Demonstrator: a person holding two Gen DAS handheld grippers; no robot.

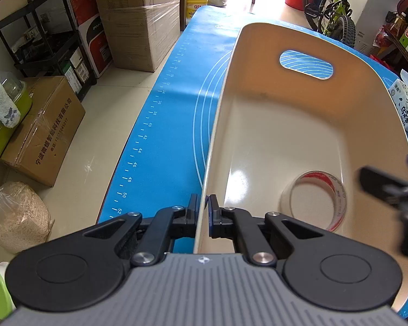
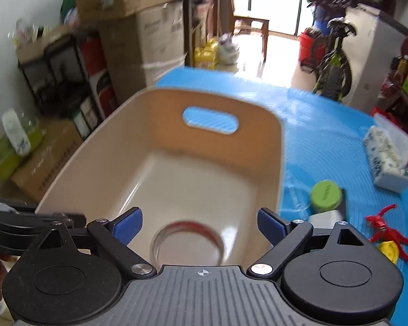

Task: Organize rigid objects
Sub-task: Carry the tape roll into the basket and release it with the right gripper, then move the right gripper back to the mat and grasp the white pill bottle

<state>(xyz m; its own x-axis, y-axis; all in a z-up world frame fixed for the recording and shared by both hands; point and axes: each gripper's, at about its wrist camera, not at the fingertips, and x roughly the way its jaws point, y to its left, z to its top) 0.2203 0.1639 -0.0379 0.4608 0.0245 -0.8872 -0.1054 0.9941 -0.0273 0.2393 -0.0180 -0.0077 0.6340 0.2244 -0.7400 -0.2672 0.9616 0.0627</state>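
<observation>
Beige plastic forms the bin (image 1: pixel 299 125), which stands on a blue mat (image 1: pixel 171 114) covering the desk, its far wall pierced by an oval handle slot. The left hand-held gripper (image 1: pixel 203 209) is closed on the bin's left rim, one pad outside the wall and one inside, the thin edge pinched between them. A roll of clear tape (image 1: pixel 317 199) with a red-printed core lies flat on the bin floor near the close end; in the right wrist view it shows just below and between the spread fingers. The right hand-held gripper (image 2: pixel 200 226) hangs over that end of the bin with its blue pads wide apart and nothing between them. To the right of the bin, on the mat, stand a green-lidded jar (image 2: pixel 326 194), a red toy figure (image 2: pixel 389 229) lying beside a yellow piece (image 2: pixel 389 250), and a tissue pack (image 2: pixel 386 160) farther back. A small white object sits just in front of the jar, perhaps a box, though the blur leaves that unsure. Cardboard boxes (image 1: pixel 138 19) and a bicycle (image 1: pixel 331 8) stand on the floor beyond the desk.
</observation>
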